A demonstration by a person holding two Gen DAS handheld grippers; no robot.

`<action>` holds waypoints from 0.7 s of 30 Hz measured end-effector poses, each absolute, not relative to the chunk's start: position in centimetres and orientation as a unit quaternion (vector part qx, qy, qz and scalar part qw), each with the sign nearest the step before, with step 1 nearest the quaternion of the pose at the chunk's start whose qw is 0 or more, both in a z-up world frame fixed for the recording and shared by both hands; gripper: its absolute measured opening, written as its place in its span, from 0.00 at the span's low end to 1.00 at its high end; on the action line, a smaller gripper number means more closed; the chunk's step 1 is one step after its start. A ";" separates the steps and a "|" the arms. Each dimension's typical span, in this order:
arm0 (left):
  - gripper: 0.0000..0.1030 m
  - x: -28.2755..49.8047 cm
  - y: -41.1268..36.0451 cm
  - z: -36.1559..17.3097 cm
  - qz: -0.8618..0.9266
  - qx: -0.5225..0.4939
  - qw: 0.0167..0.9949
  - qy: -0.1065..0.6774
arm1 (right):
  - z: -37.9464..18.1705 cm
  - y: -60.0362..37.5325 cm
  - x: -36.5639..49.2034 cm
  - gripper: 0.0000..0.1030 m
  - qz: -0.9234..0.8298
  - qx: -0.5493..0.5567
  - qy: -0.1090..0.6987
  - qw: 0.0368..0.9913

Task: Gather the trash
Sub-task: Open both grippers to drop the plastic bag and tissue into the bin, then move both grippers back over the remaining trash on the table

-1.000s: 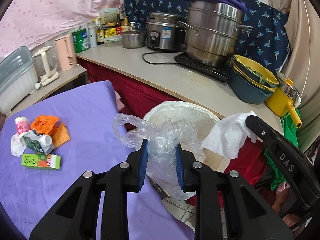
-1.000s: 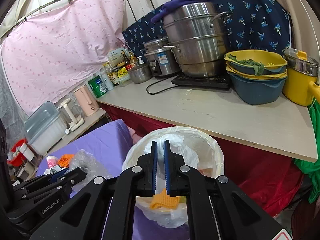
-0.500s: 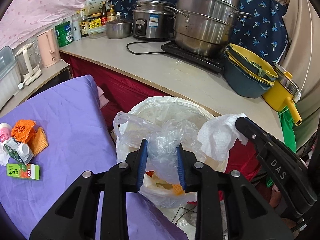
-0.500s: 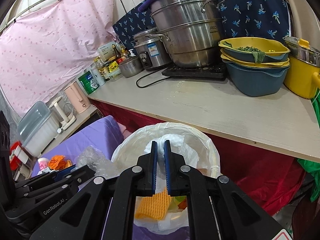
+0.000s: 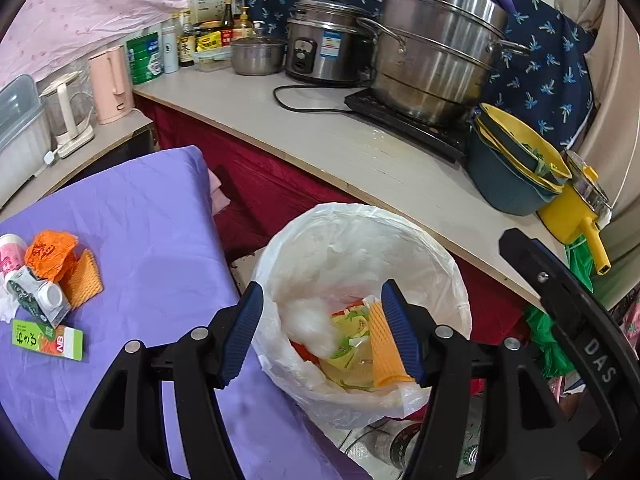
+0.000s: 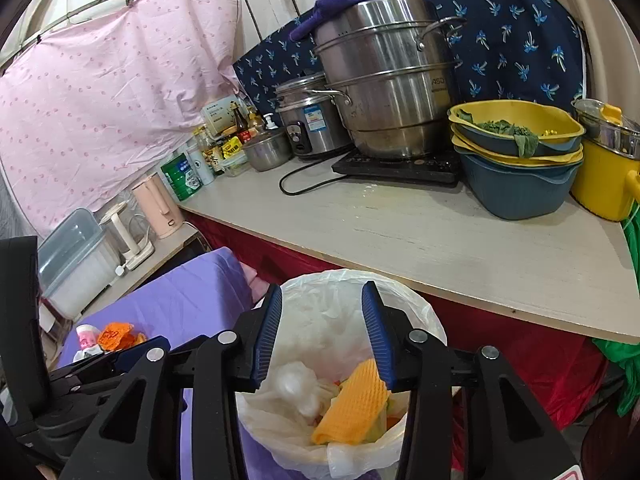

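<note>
Purple tabletop edge (image 5: 224, 240) just beside lined bin rim (image 5: 448, 264), both tools (image 5: 322, 330) (image 6: 322, 336) above.

Blurred white clump (image 5: 310, 322) in the bin (paper or plastic, unclear); labels unreadable.

Both grippers tilt downward, side by side. The left gripper (image 5: 322, 328) and right gripper (image 6: 322, 336) have just been opening; their jaws stand apart, holding nothing.

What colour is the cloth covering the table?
Purple cloth, clearest in the left wrist view.
</note>
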State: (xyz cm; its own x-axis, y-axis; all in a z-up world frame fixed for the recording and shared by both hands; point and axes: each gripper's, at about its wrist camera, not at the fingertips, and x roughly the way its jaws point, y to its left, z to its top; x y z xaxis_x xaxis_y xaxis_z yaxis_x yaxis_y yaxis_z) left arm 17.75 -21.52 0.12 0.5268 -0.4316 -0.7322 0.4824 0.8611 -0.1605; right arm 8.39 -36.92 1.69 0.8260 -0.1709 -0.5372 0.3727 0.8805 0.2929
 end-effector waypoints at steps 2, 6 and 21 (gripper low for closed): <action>0.57 17.9 -20.7 0.5 -0.255 0.024 0.876 0.409 | 2.1 -36.6 8.1 0.42 -0.143 0.196 0.253 0.937; 0.57 17.9 -18.9 1.2 -0.245 0.010 0.880 0.407 | 3.0 -35.8 7.6 0.44 -0.140 0.192 0.248 0.939; 0.57 16.9 -9.4 2.9 -0.160 -0.012 0.906 0.391 | 5.3 -29.8 7.3 0.50 -0.095 0.168 0.239 0.952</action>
State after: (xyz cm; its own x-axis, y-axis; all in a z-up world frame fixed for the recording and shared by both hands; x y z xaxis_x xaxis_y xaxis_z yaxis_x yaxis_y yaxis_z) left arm 16.94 -9.36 2.92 0.6429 -0.2992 -0.7051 0.2800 0.9486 -0.1472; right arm 7.27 -29.78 5.34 0.8675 -0.1006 -0.4871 0.2614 0.9254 0.2744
